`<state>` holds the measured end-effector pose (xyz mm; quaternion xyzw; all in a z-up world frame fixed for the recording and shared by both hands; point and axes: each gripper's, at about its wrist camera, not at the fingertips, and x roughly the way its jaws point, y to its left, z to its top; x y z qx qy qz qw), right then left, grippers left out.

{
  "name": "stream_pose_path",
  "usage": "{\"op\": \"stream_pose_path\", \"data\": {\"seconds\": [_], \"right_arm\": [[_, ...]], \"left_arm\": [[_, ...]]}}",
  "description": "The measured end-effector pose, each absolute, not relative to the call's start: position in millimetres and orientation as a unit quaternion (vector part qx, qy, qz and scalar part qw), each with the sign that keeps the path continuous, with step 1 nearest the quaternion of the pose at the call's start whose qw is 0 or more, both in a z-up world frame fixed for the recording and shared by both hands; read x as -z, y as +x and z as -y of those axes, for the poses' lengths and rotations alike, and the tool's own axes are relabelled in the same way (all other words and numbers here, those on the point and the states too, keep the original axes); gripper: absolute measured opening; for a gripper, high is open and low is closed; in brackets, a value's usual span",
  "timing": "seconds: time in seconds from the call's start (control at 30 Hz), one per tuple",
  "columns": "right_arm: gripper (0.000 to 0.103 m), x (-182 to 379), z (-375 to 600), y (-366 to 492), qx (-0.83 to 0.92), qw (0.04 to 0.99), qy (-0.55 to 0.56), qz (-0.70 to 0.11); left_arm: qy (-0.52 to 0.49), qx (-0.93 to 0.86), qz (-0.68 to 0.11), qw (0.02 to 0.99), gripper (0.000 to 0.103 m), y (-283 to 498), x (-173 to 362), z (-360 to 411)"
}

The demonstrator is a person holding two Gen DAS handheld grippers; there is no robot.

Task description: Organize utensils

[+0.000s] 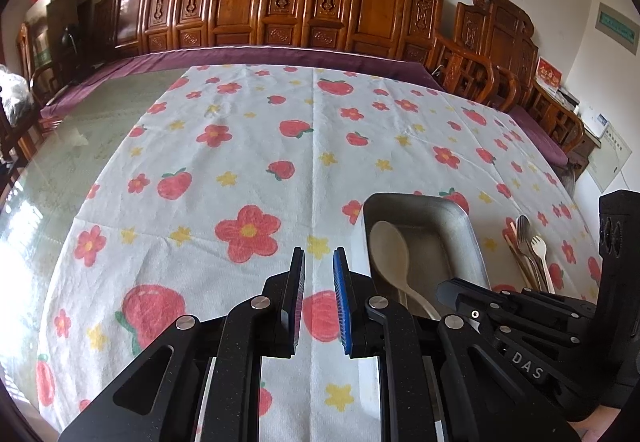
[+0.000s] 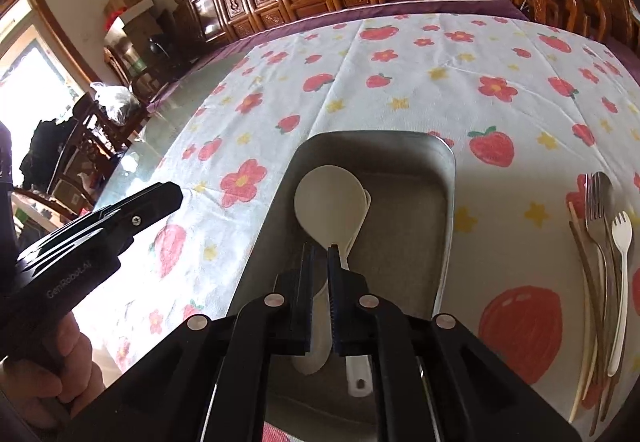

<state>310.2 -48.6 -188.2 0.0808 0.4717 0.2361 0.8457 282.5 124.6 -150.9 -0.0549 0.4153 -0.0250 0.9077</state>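
Note:
A metal tray (image 2: 446, 178) sits on the flowered tablecloth and holds a large cream spoon (image 2: 326, 200) on top of a second white spoon (image 2: 358, 374). My right gripper (image 2: 321, 248) is over the tray with its jaws narrow around the cream spoon's neck. A pile of utensils (image 2: 602, 258) lies right of the tray: a metal fork, a metal spoon, a white plastic fork and chopsticks. My left gripper (image 1: 319, 256) is open and empty above the cloth, left of the tray (image 1: 466, 216). The cream spoon (image 1: 388, 252) and the pile (image 1: 528, 254) also show in the left wrist view.
The white cloth with red flowers and strawberries (image 1: 248, 146) covers most of a glass-topped table (image 1: 80, 146). Carved wooden chairs (image 1: 280, 2) line the far edge. The right gripper's body (image 1: 560, 326) is close on the left gripper's right.

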Motion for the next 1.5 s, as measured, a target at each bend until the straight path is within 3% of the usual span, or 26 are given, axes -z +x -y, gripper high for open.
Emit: {"op": "stream_pose_path", "data": {"seconds": [0.43, 0.53, 0.7, 1.2, 1.5], "right_arm": [[0.01, 145.0, 171.4, 271.4, -0.175, 0.897, 0.005, -0.406], [0.021, 148.4, 202.6, 266.0, -0.155, 0.9, -0.009, -0.407], [0.021, 163.8, 239.0, 261.1, -0.127, 0.898, -0.024, -0.421], [0.02, 238.1, 231.9, 280.4, -0.138, 0.852, -0.065, -0.501], [0.014, 240.6, 230.2, 263.2, -0.155, 0.84, -0.086, -0.513]], "left_arm": [[-0.028, 0.081, -0.404, 0.911, 0.013, 276.6, 143.9, -64.8], [-0.023, 0.099, -0.402, 0.91, 0.013, 274.9, 143.3, -44.1], [-0.01, 0.12, -0.401, 0.908, 0.013, 271.0, 146.0, -13.4], [0.006, 0.158, -0.418, 0.895, 0.013, 260.3, 168.0, 43.0], [0.018, 0.176, -0.424, 0.888, 0.013, 255.1, 175.2, 61.3]]}}
